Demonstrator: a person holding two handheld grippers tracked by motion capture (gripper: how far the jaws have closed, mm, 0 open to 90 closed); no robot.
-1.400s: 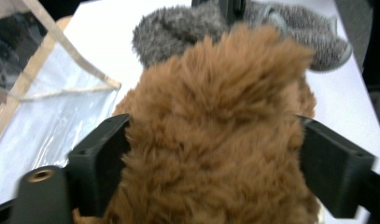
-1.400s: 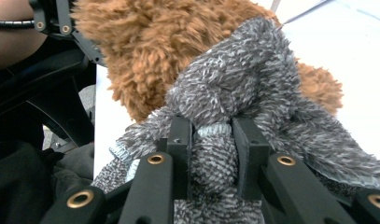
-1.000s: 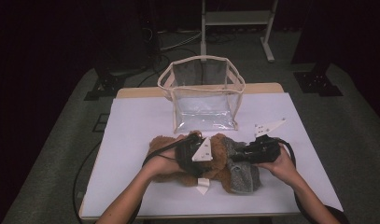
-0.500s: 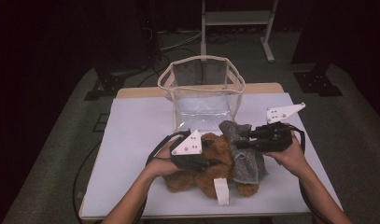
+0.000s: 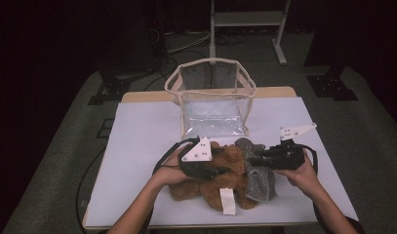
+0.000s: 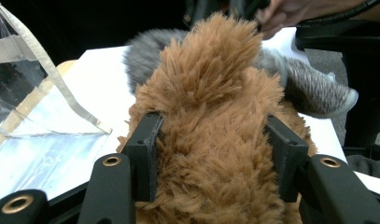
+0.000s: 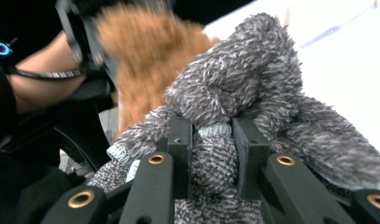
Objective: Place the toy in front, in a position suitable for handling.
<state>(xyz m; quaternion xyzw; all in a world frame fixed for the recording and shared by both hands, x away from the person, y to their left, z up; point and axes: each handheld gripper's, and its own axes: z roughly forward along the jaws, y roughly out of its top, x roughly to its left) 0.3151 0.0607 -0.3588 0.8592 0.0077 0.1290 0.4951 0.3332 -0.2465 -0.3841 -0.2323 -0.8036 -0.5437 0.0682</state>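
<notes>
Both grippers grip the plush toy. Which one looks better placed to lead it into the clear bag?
Probably left: the left gripper clamps the brown plush toy by its bulk, below the clear bag; the right gripper pinches only its grey knit garment.

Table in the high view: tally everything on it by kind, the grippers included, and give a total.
Brown plush toy: 1
Grey knitted garment: 1
Clear bag with cream trim: 1
Grippers, left gripper shut on the plush, right gripper shut on the knit: 2
Total: 5
</notes>
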